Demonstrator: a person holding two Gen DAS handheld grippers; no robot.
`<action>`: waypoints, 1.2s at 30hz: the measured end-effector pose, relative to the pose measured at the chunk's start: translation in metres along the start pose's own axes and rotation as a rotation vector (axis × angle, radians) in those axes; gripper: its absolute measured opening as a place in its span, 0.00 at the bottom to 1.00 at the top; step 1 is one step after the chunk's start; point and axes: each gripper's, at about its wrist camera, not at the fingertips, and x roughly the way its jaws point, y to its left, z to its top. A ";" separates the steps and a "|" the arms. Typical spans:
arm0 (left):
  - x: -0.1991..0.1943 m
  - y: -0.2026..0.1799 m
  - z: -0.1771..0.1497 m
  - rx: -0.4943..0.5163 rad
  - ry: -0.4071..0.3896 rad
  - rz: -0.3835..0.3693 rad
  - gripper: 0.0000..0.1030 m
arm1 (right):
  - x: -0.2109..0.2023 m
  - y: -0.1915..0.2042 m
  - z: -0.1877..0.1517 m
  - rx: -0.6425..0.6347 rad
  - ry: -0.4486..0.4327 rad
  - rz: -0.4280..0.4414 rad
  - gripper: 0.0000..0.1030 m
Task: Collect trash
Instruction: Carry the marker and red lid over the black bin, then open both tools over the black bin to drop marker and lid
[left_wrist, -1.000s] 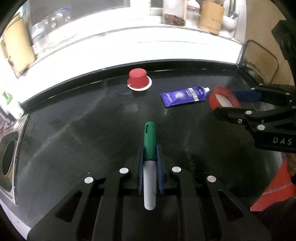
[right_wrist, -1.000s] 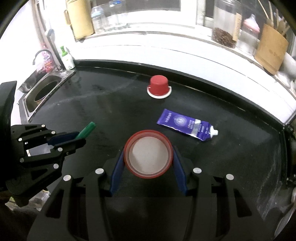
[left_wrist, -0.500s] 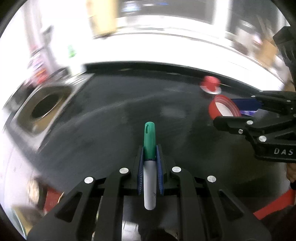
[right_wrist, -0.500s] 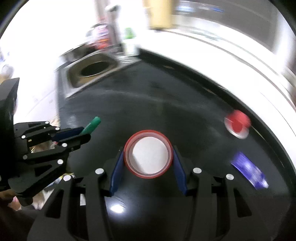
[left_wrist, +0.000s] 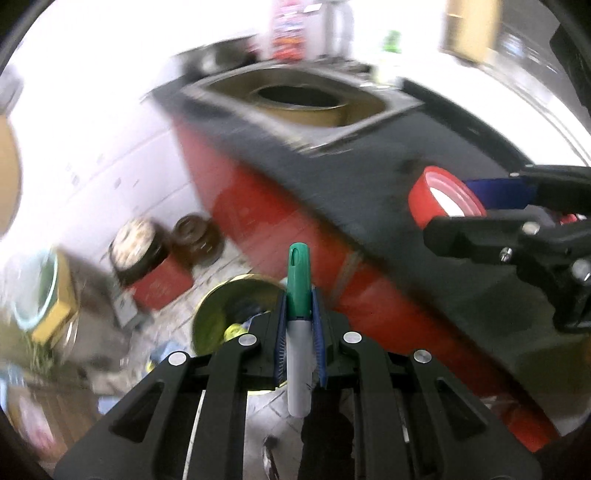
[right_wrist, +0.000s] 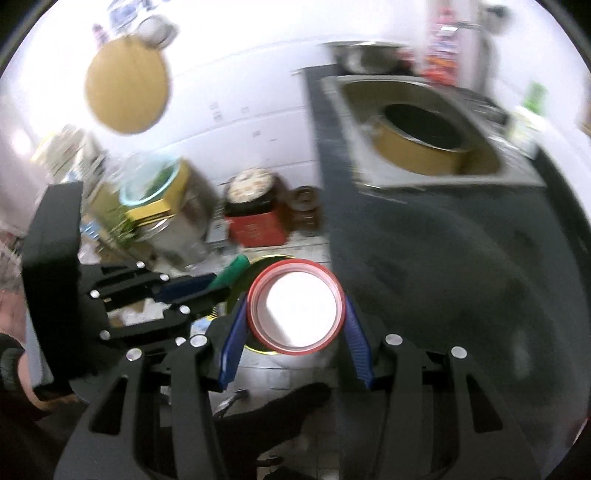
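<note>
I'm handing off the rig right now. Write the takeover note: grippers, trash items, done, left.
Left gripper: shut on the green-capped marker.
Right gripper: shut on the red-rimmed lid.
Both hang past the counter edge, above the yellow-rimmed bin on the floor; the view is blurred.
Done: both items picked up and carried to the bin.
Left: release both into the bin. Other trash cannot be seen from here.

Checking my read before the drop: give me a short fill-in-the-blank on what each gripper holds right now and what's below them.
1. The left gripper is shut on a marker with a ____ cap.
2. The right gripper holds a round ____-rimmed lid.
3. The yellow-rimmed bin on the floor shows directly behind the ____ gripper's marker.
4. A round gold pot sits in the ____.

Missing words: green; red; left; sink
</note>
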 end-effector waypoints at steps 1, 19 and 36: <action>0.005 0.012 -0.004 -0.032 0.007 0.006 0.13 | 0.009 0.006 0.006 -0.014 0.009 0.017 0.48; 0.102 0.110 -0.035 -0.264 0.094 -0.034 0.17 | 0.180 0.049 0.073 -0.146 0.234 0.118 0.56; 0.073 0.106 -0.021 -0.223 0.062 0.005 0.90 | 0.134 0.043 0.079 -0.106 0.161 0.126 0.91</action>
